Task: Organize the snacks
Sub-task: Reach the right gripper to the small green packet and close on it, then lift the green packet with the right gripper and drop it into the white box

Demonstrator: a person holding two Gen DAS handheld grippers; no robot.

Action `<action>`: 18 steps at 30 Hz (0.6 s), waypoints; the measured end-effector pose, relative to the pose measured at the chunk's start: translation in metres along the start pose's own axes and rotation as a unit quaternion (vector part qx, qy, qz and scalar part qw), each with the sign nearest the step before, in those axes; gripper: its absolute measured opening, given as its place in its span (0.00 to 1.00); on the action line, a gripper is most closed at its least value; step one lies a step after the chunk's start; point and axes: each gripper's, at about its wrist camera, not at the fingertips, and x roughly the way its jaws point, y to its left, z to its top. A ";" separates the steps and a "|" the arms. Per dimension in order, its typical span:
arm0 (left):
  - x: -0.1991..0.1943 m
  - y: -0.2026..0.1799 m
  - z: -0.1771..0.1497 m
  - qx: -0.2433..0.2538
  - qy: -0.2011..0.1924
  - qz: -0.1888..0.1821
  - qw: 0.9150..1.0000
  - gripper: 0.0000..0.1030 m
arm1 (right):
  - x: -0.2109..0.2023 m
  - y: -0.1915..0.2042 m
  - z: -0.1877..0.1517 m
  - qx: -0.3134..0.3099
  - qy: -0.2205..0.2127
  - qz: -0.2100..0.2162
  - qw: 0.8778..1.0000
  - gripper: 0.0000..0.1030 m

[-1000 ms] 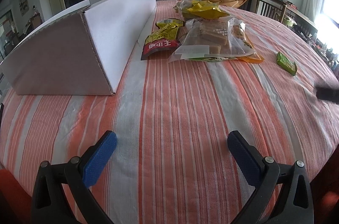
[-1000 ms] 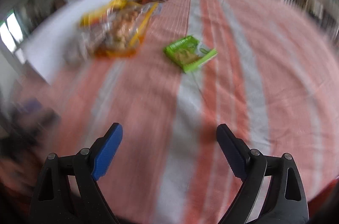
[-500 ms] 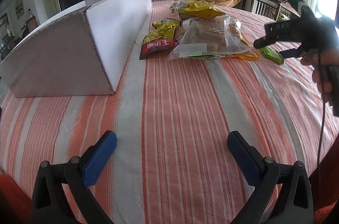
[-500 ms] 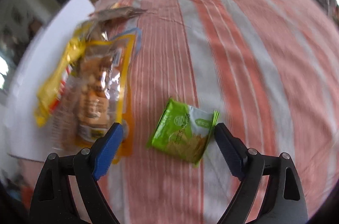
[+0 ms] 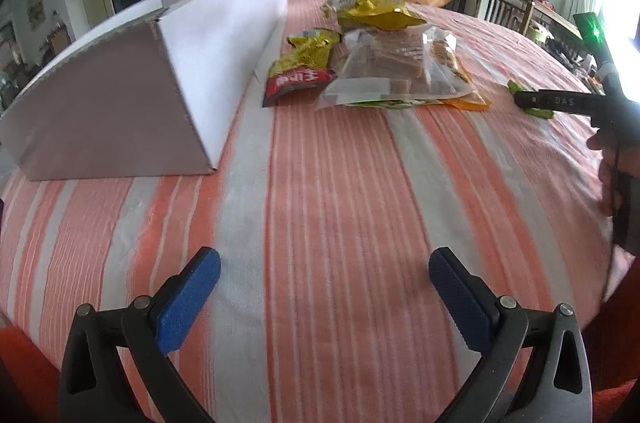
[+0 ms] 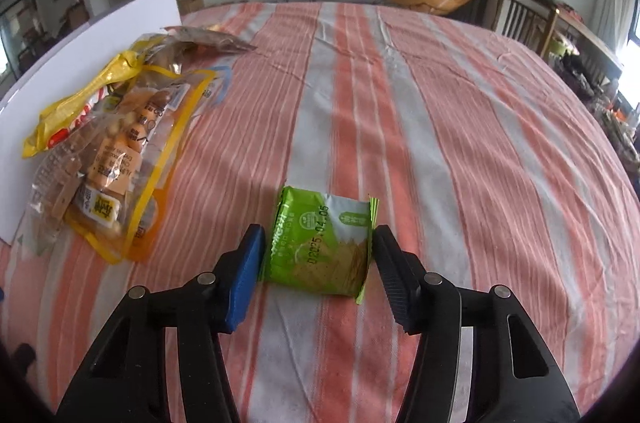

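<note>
A small green snack packet (image 6: pixel 320 249) lies flat on the striped tablecloth. My right gripper (image 6: pixel 318 247) is open with its jaws on either side of the packet, close to its edges; it also shows in the left wrist view (image 5: pixel 560 101) over the packet (image 5: pixel 516 88). A pile of snack bags sits beside a white cardboard box (image 5: pixel 168 71): a clear bag of biscuits (image 5: pixel 396 67), a red and yellow bag (image 5: pixel 304 71) and a yellow bag (image 5: pixel 376 13). My left gripper (image 5: pixel 324 291) is open and empty, low over the cloth near the table's front edge.
The round table carries an orange and white striped cloth (image 5: pixel 340 183). The box lies along the left side. A clear yellow-edged bag of snacks (image 6: pixel 116 159) lies left of the green packet. Chairs (image 6: pixel 524 15) stand beyond the far right edge.
My right gripper has moved forward and down onto the green packet and narrowed its jaws around it. The left gripper has barely moved.
</note>
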 end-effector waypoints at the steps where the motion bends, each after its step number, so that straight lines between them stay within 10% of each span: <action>1: -0.005 -0.001 0.005 -0.005 -0.004 -0.015 1.000 1.00 | 0.000 -0.002 0.000 0.004 0.000 0.001 1.000 0.57; 8: -0.029 -0.017 0.113 0.004 -0.048 -0.081 0.996 1.00 | 0.005 0.001 0.002 0.002 0.000 0.000 1.000 0.57; 11: -0.004 -0.021 0.167 -0.004 -0.016 -0.121 0.993 1.00 | 0.007 0.005 0.005 0.001 0.001 -0.002 1.000 0.57; 18: 0.088 -0.051 0.231 0.041 0.094 -0.063 0.993 0.86 | 0.005 0.006 0.004 -0.001 0.001 -0.004 1.000 0.58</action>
